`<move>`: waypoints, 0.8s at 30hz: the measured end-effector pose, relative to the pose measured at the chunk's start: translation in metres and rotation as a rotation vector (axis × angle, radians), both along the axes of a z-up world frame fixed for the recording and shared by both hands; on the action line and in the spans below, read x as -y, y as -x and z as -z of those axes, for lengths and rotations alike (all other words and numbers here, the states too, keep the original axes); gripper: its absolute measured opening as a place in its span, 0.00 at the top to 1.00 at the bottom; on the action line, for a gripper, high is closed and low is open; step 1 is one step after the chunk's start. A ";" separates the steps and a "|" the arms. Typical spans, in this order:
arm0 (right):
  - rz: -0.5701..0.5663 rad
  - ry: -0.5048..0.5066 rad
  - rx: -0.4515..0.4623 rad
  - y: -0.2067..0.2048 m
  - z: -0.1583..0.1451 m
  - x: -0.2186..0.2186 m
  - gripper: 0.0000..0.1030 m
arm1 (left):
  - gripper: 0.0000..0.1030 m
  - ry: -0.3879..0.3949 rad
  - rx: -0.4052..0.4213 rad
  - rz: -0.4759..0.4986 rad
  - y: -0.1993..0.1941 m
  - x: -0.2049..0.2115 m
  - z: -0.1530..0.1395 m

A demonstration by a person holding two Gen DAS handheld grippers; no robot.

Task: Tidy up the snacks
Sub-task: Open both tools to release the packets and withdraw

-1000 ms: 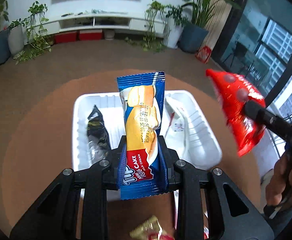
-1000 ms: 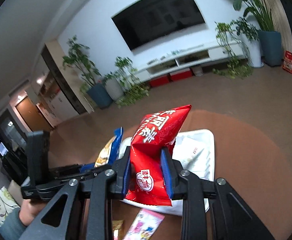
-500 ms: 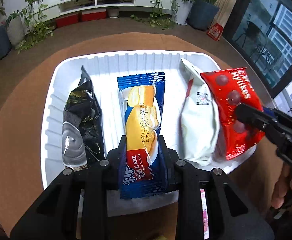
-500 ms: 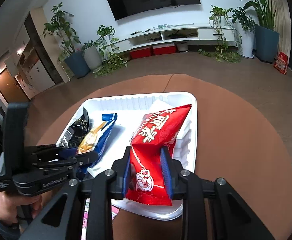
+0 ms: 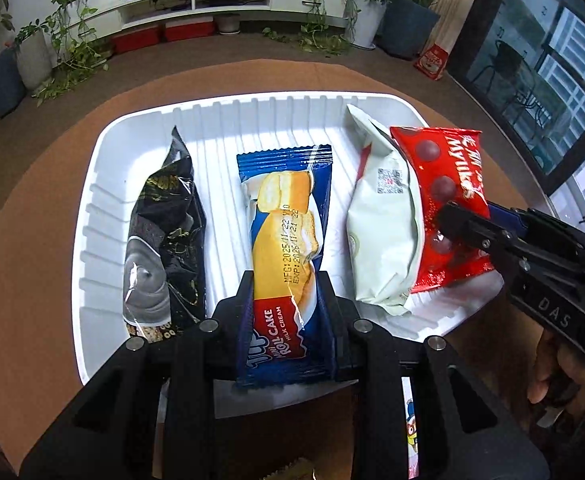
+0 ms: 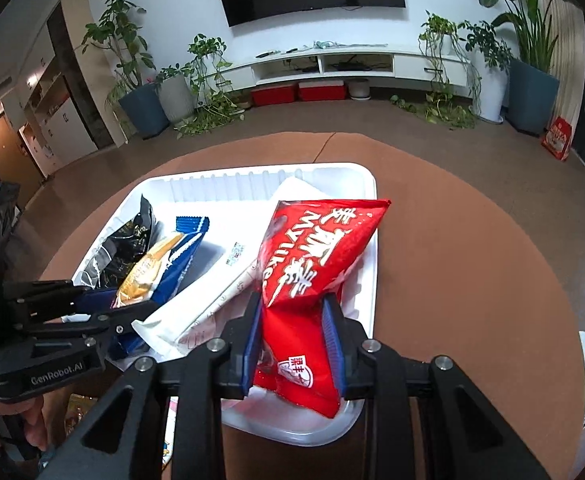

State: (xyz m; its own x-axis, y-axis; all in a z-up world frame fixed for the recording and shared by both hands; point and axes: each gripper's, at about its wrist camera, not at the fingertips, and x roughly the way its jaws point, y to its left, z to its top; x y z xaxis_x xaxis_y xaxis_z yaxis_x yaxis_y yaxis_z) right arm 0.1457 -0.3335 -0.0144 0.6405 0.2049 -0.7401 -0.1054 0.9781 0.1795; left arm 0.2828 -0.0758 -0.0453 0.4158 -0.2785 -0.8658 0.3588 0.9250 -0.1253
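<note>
Holding blue roll-cake wrapper in your left gripper, pads clamped on lower end, laid mid white ribbed plastic tray. Your right gripper brackets red glossy snack bag at tray's right edge, jaws just easing apart, bag between them; grips low so packs lie parallel.

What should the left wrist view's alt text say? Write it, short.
The left claw grips a blue roll cake packet over a white tray, between a black packet and a pale packet. At right the right claw, jaws just opening, has a red packet between them.
</note>
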 end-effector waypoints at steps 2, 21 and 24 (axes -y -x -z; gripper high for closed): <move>0.003 0.004 -0.002 0.001 -0.001 0.001 0.59 | 0.74 0.003 -0.001 -0.008 0.002 -0.003 -0.002; 0.025 0.076 0.113 0.025 -0.039 0.006 0.18 | 0.02 0.023 0.148 -0.004 0.062 -0.028 -0.070; 0.063 0.038 0.165 0.036 -0.050 0.022 0.11 | 0.00 0.008 0.308 0.012 0.098 -0.042 -0.103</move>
State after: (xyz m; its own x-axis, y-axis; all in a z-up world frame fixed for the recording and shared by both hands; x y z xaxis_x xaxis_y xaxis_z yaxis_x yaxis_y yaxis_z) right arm 0.1101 -0.3552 0.0354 0.7646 0.1346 -0.6303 -0.0689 0.9894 0.1277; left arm 0.1846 -0.0337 0.0573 0.6550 -0.2912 -0.6972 0.3918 0.9199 -0.0161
